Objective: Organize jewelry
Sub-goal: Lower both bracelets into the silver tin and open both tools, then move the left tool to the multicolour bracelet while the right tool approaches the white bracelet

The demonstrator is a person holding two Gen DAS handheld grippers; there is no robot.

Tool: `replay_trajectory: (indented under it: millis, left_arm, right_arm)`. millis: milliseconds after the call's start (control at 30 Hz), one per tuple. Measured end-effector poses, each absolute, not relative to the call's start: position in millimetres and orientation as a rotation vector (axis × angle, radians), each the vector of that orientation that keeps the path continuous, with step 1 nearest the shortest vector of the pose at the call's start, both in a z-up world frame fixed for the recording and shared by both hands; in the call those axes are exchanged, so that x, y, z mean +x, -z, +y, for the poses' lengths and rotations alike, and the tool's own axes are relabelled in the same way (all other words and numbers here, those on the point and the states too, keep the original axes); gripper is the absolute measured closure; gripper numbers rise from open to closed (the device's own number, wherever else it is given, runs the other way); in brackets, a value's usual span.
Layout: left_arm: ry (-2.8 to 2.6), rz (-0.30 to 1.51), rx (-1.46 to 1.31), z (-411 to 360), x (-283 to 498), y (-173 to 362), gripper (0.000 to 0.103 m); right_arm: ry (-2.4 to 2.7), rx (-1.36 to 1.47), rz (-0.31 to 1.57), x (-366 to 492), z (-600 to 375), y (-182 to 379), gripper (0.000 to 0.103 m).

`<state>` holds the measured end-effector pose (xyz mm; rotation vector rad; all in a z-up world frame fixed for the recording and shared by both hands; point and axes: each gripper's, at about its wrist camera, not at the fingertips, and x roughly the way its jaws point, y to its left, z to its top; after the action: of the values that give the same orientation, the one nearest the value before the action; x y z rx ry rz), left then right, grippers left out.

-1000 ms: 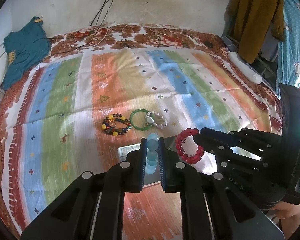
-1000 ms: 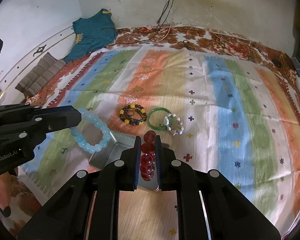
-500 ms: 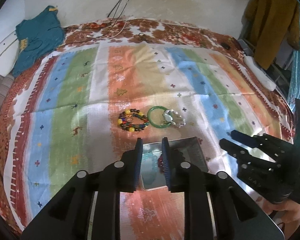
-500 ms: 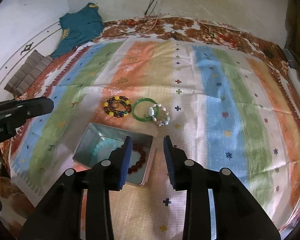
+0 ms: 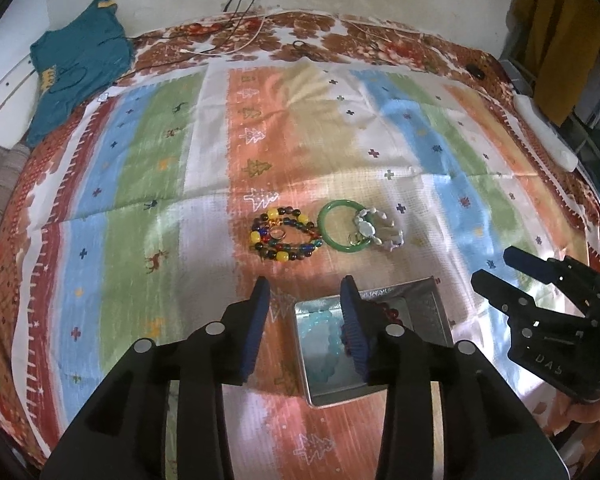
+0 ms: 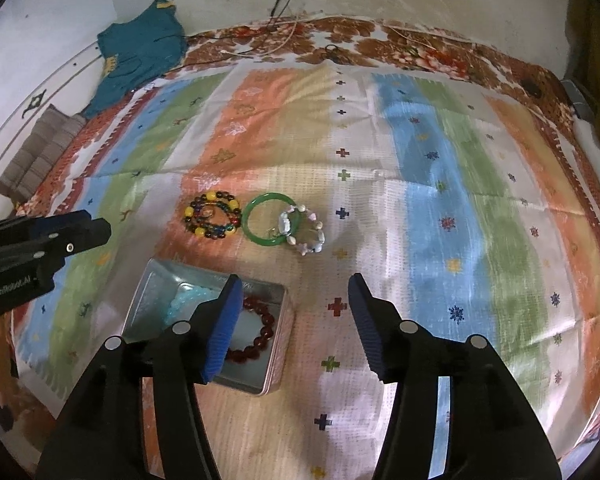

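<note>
Two bracelets are lying in the tin (image 6: 278,320), so both grippers (image 5: 304,292) (image 6: 294,292), jaws just opening and empty, are facing three more bracelets (image 6: 214,220).

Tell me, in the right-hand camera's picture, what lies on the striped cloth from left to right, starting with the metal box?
Metal tin with a pale blue bead bracelet and a dark red bead bracelet inside → multicoloured bead bracelet → green bangle → pale shell-bead bracelet, its left side lying over the bangle.
</note>
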<state>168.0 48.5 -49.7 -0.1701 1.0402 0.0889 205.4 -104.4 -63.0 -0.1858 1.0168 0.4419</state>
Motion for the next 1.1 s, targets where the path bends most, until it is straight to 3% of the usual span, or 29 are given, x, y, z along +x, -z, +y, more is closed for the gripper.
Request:
replay_trajectory:
  millis: [133, 1100]
  left_arm:
    - [-0.114, 1.076, -0.139, 52.8, 180.4, 62.2, 0.064]
    - [-0.068, 1.230, -0.249, 68.5, 256.7, 125.9, 0.057]
  right_arm:
    - [-0.452, -0.186, 1.042, 216.2, -101.3, 68.4, 0.039]
    - [-0.386, -0.208, 1.147, 281.4, -85.9, 130.9, 0.038]
